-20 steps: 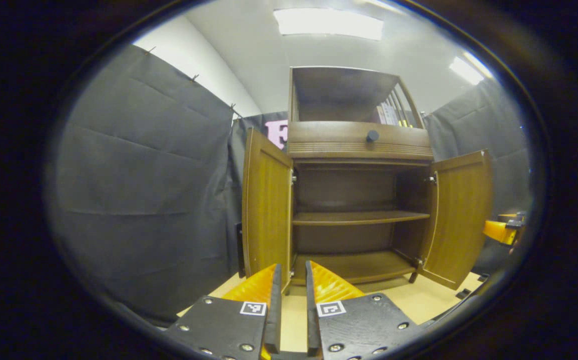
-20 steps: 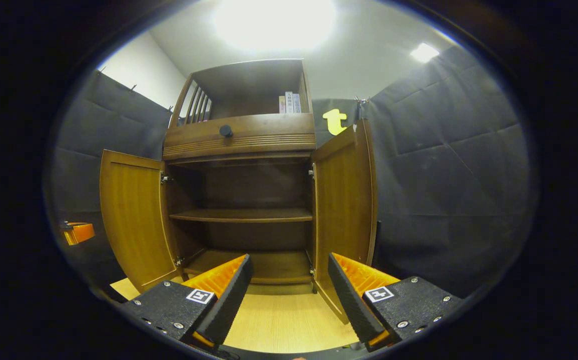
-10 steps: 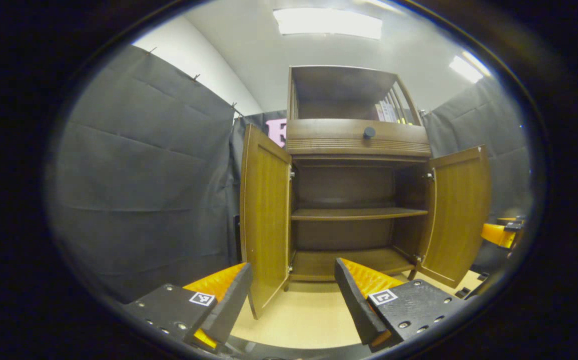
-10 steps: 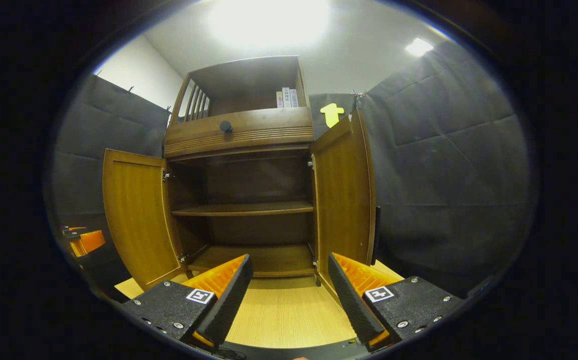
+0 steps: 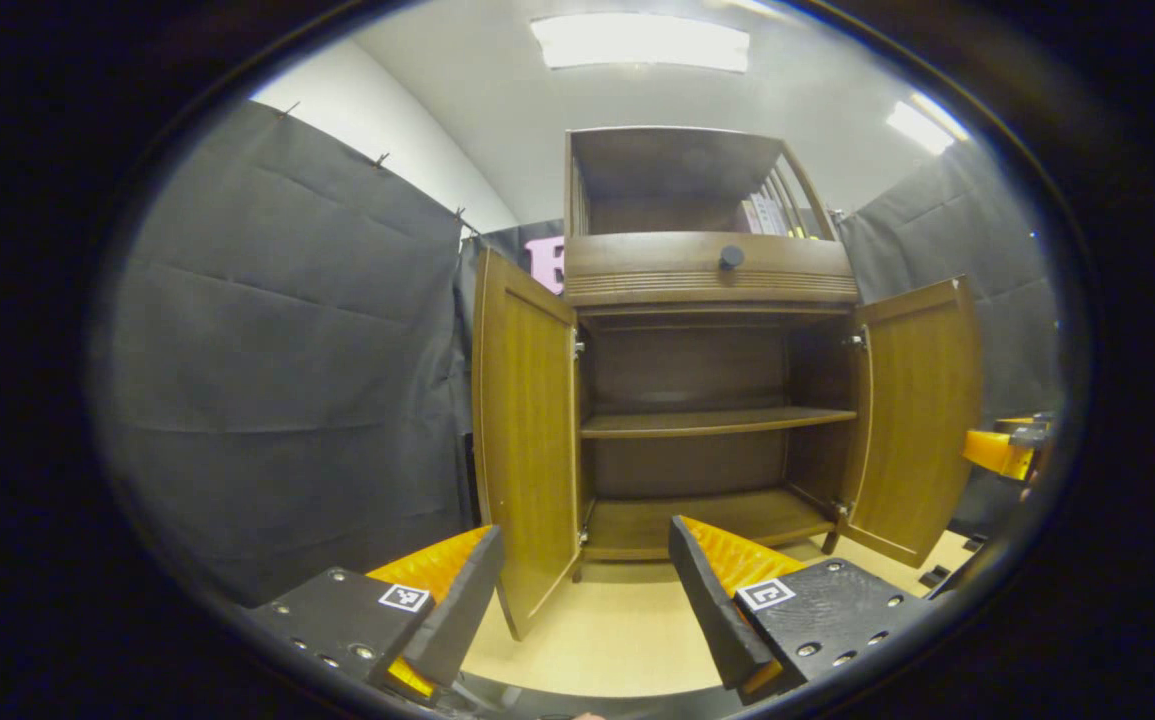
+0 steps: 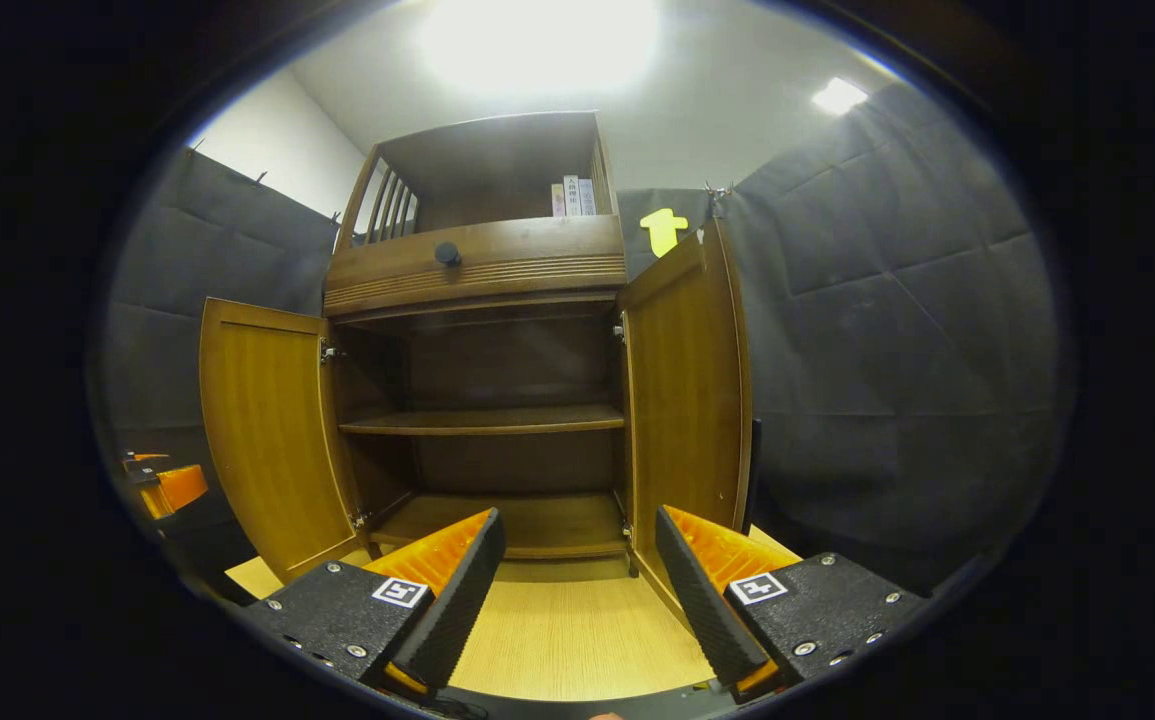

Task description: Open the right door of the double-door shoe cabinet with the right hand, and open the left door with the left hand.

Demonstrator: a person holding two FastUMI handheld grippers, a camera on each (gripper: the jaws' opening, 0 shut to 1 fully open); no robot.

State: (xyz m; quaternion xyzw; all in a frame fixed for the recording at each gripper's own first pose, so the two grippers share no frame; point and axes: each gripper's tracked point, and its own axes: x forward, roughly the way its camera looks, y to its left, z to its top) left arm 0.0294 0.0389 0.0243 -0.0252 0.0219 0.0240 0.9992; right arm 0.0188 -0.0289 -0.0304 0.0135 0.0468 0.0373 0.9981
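Both doors of the shoe cabinet (image 5: 707, 290) stand swung wide, and there's the bare interior on show. In the left gripper view the left door (image 5: 522, 430) hangs open at the cabinet's near left corner, its lower edge just past the left gripper (image 5: 577, 590), whose fingers (image 5: 457, 600) are spread apart with nothing between them, clear of the door. Across the cabinet, the right door (image 5: 912, 420) angles outward, and beyond its outer edge a bit of the other gripper peeks in.

Switch to the right gripper view: the right gripper (image 6: 577, 580) sits low in front of the cabinet, fingers (image 6: 697, 590) parted and empty, the right door (image 6: 682, 400) standing open just behind the right-hand finger. The left door (image 6: 267, 430) fans out on the cabinet's far side, with the left gripper (image 6: 165, 485) visible past its outer edge.

Inside the cabinet a middle shelf (image 6: 482, 422) crosses the opening above the bottom board. Over the doors runs a drawer front with a dark round knob (image 6: 448, 253), and a few books (image 6: 572, 197) stand in the open top compartment. The cabinet rests on a pale wooden floor (image 6: 567, 645).
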